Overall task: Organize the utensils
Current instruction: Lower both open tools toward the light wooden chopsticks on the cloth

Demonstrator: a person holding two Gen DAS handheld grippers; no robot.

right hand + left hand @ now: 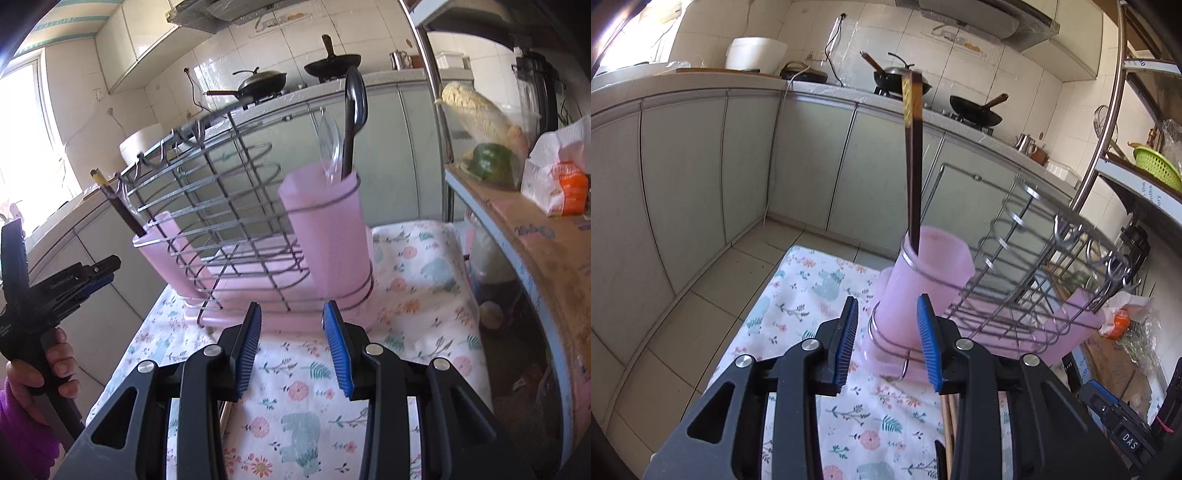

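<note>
A wire rack (1034, 266) on a floral cloth (820, 295) holds two pink cups. In the left wrist view, dark chopsticks (914, 166) stand upright in the nearer pink cup (923, 280). My left gripper (888, 299) is open just short of that cup, with nothing between its pads. Light wooden chopsticks (948, 424) lie on the cloth beneath it. In the right wrist view, the other pink cup (328, 236) holds a black spoon (351, 122) and a clear spoon (330, 144). My right gripper (292, 304) is open and empty in front of the rack (229, 206). The left gripper (110, 271) shows at far left.
Kitchen cabinets and a counter with woks (975, 110) run behind the table. A metal shelf (517, 206) with a cardboard sheet, bags and a tissue pack (557, 184) stands close on the right. The cloth's left edge drops to a tiled floor (701, 295).
</note>
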